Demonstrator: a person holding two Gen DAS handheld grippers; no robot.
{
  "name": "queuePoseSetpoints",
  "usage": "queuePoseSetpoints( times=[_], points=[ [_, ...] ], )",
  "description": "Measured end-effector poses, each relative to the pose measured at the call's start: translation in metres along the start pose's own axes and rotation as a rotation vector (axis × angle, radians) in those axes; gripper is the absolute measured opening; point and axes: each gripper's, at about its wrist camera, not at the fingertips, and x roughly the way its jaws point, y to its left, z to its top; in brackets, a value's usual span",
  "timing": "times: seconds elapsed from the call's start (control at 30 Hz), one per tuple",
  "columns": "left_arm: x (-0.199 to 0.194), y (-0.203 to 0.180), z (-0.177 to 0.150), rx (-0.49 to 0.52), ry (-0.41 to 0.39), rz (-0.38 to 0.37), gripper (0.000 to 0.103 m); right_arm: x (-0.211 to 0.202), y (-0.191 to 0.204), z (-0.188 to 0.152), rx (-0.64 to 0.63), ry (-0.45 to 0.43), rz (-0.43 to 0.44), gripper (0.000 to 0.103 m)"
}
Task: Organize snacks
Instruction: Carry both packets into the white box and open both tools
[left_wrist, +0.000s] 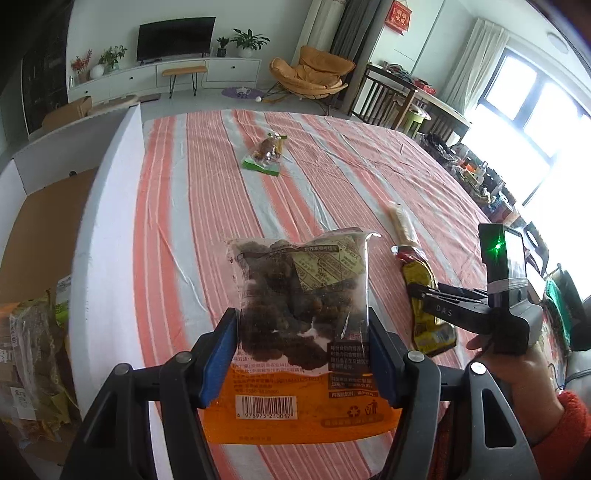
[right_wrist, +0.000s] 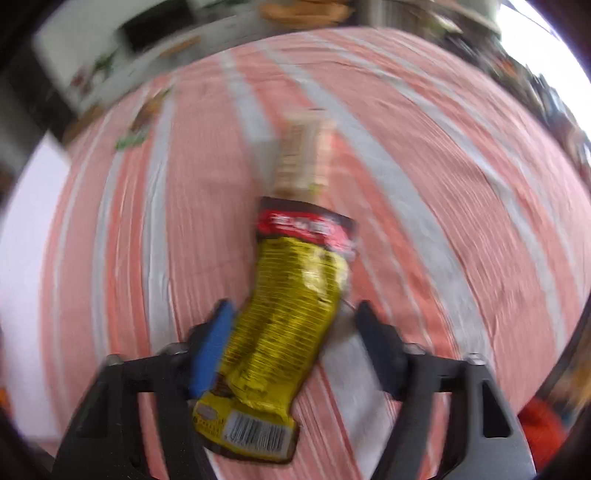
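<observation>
Left gripper clamps a glossy clear-and-orange packet of dark lumps above the striped cloth; right gripper, jaws parted, straddles a crinkled yellow foil pouch lying flat, blurred there, sharper in left view beside a pale wrapped bar.

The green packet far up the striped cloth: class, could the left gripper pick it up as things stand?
Probably not yet. The left gripper is already clamped on the orange bag, though bare cloth leaves the way to the green packet free.
</observation>
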Motion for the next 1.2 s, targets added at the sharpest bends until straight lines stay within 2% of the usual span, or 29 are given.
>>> queuePoseSetpoints(
  times=[0.03,0.07,0.1,0.13,0.27,0.37,0.47,0.57,0.63,0.67,0.7,0.73,0.77,0.87,0.93,0.97,1.03,1.13,1.17,1.2],
  points=[
    [-0.002,0.000,0.000,0.004,-0.005,-0.002,0.064,-0.002,0.002,0.000,-0.016,-0.016,0.006,0.030],
    [-0.006,0.001,-0.001,0.009,-0.012,0.003,0.064,-0.002,-0.002,-0.001,0.013,0.001,0.065,0.025],
    [-0.011,0.003,0.000,0.007,-0.019,0.006,0.064,-0.005,-0.005,-0.002,0.023,0.002,0.087,0.022],
    [-0.017,0.006,0.000,-0.005,-0.026,0.000,0.064,-0.009,-0.008,-0.004,0.024,-0.010,0.113,0.022],
    [-0.049,0.030,0.006,-0.074,-0.066,-0.049,0.064,-0.031,-0.032,-0.008,0.177,-0.037,0.415,0.022],
    [-0.083,0.060,0.014,-0.113,-0.121,0.000,0.064,-0.055,-0.026,0.002,0.237,-0.054,0.604,0.023],
    [-0.119,0.100,0.016,-0.147,-0.180,0.140,0.064,-0.096,0.021,0.025,0.157,-0.087,0.755,0.024],
    [-0.142,0.146,0.008,-0.217,-0.198,0.280,0.066,-0.138,0.096,0.043,0.000,-0.103,0.881,0.025],
    [-0.153,0.175,-0.001,-0.274,-0.207,0.362,0.072,-0.158,0.150,0.047,-0.109,-0.099,0.931,0.028],
    [-0.156,0.186,-0.005,-0.299,-0.208,0.411,0.082,-0.164,0.180,0.050,-0.169,-0.094,0.943,0.037],
    [-0.160,0.197,-0.010,-0.328,-0.209,0.463,0.088,-0.168,0.207,0.050,-0.216,-0.098,0.936,0.042],
    [-0.163,0.205,-0.016,-0.357,-0.209,0.504,0.089,-0.169,0.231,0.051,-0.258,-0.110,0.920,0.065],
    [-0.167,0.212,-0.021,-0.385,-0.209,0.527,0.089,-0.168,0.248,0.051,-0.289,-0.123,0.899,0.074],
    [-0.171,0.214,-0.032,-0.417,-0.219,0.507,0.090,-0.165,0.262,0.049,-0.326,-0.181,0.823,0.073],
    [-0.165,0.204,-0.032,-0.396,-0.219,0.478,0.090,-0.158,0.249,0.045,-0.323,-0.215,0.785,0.073],
    [-0.159,0.194,-0.029,-0.373,-0.214,0.452,0.090,-0.152,0.240,0.043,-0.316,-0.232,0.736,0.073],
    [-0.145,0.171,-0.021,-0.322,-0.203,0.375,0.090,-0.135,0.213,0.034,-0.316,-0.264,0.609,0.073],
    [-0.118,0.118,-0.004,-0.205,-0.173,0.216,0.090,-0.094,0.158,0.018,-0.270,-0.252,0.409,0.073],
    [-0.106,0.093,0.000,-0.153,-0.156,0.158,0.093,-0.076,0.136,0.012,-0.248,-0.240,0.330,0.073],
    [-0.096,0.073,0.004,-0.112,-0.140,0.112,0.101,-0.062,0.118,0.011,-0.230,-0.233,0.257,0.073]
  ],
)
